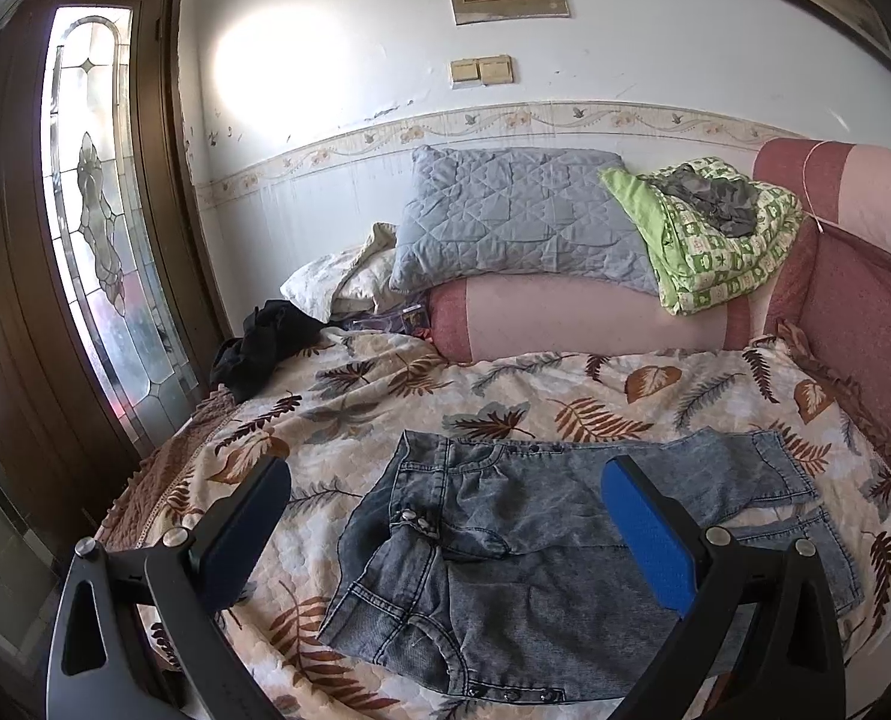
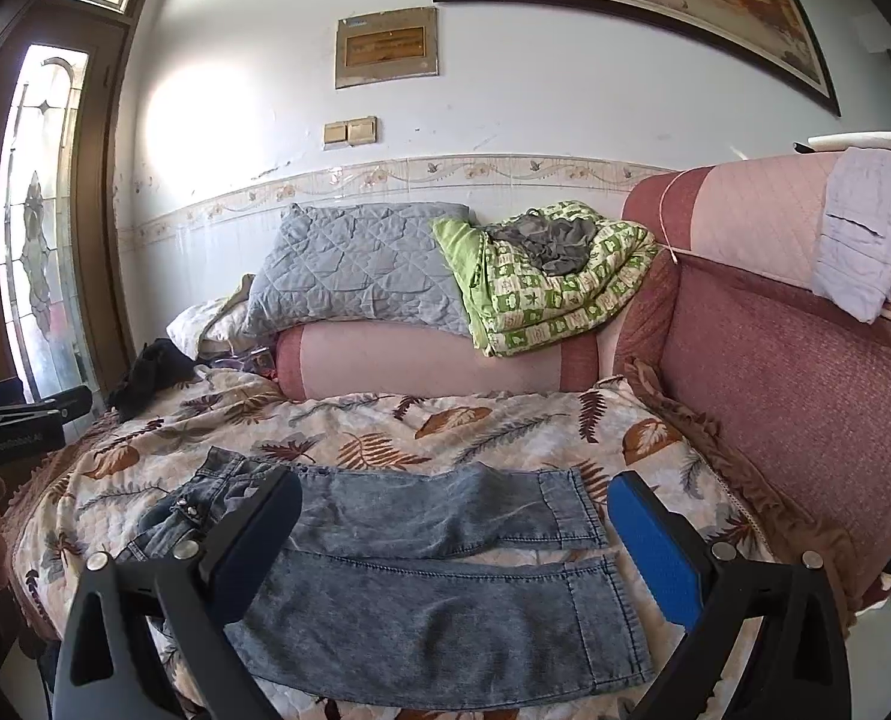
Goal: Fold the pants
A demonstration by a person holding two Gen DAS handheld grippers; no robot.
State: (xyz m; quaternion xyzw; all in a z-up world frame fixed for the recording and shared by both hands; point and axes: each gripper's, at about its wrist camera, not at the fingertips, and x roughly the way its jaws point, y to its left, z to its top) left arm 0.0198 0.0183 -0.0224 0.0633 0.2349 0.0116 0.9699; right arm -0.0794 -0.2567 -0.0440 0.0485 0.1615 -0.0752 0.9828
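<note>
Two tongs, left tongs (image 1: pixel 445 534) and right tongs (image 2: pixel 454 546) both spread apart and empty, one pair of jeans (image 2: pixel 445 570) flat on leaf-print bedspread (image 1: pixel 505 378), two legs side by side.

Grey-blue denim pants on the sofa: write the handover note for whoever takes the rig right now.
Left gripper: jaws open, empty, hovering over the waist end.
Right gripper: jaws open, empty, hovering over the legs.
The grey-blue denim pants lie spread on the leaf-print quilted cover, waist to the left, both legs side by side pointing right, waistband flap open.
Done: pants laid out; no fold visible yet.
Left: all folds, probably one leg over the other first, then cuffs towards the waist.
</note>
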